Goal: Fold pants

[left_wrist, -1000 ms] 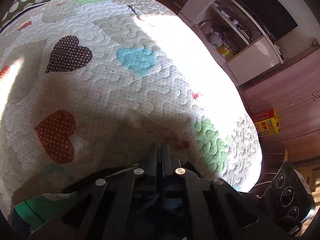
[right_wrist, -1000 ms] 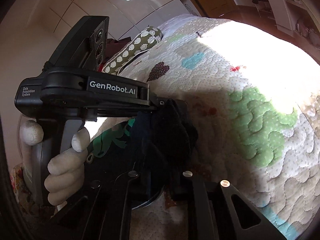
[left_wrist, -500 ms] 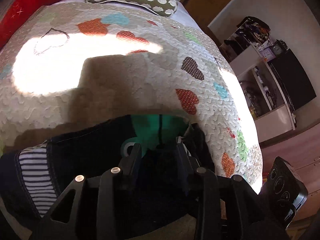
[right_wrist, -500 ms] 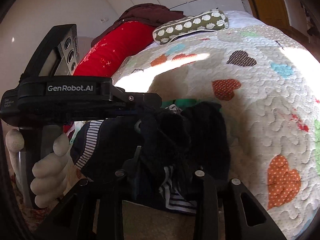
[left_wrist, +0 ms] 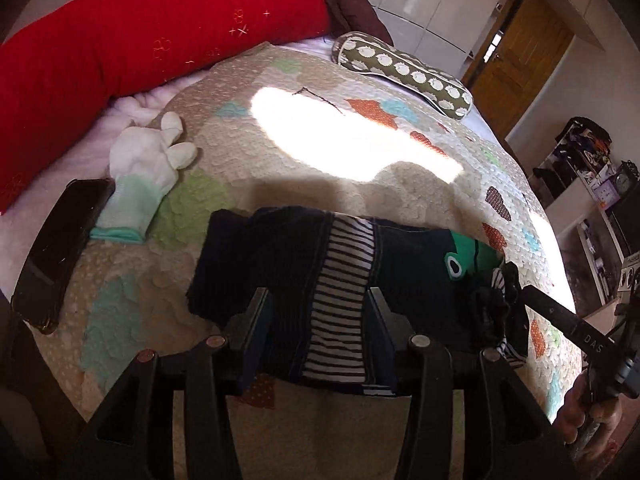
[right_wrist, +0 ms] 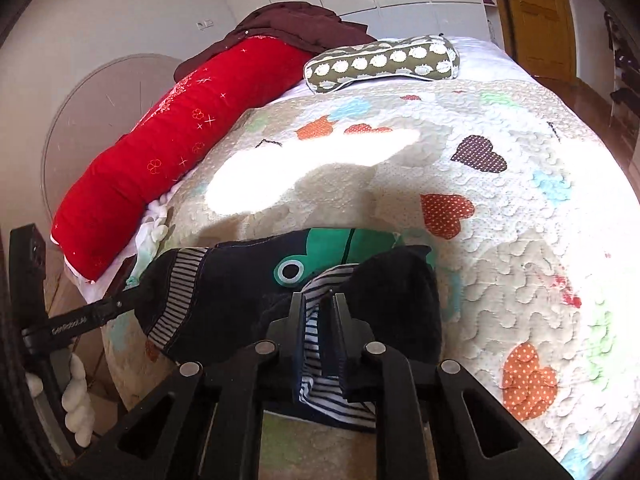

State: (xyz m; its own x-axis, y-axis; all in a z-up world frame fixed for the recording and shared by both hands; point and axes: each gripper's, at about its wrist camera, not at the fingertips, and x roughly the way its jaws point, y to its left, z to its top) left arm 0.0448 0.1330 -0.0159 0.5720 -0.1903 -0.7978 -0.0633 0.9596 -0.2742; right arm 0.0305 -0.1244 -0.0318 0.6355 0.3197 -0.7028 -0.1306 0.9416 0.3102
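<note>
The dark navy pants lie bunched on the heart-patterned quilt of the bed, near its front edge, a striped band running across them and a green frog patch showing on top. The left gripper sits low over the near edge of the cloth with its jaws spread wide, the striped band lying between them and nothing pinched. The right gripper has its jaws drawn narrow, clamped on a fold of striped and navy fabric at the pants' other end, where the cloth heaps up into a dark mound. Off to the left on the quilt rests a white glove with a pale green cuff, and just beside it a dark phone at the bed's edge. A long red bolster runs along the far side, and a green patterned pillow lies at the head of the bed.
</note>
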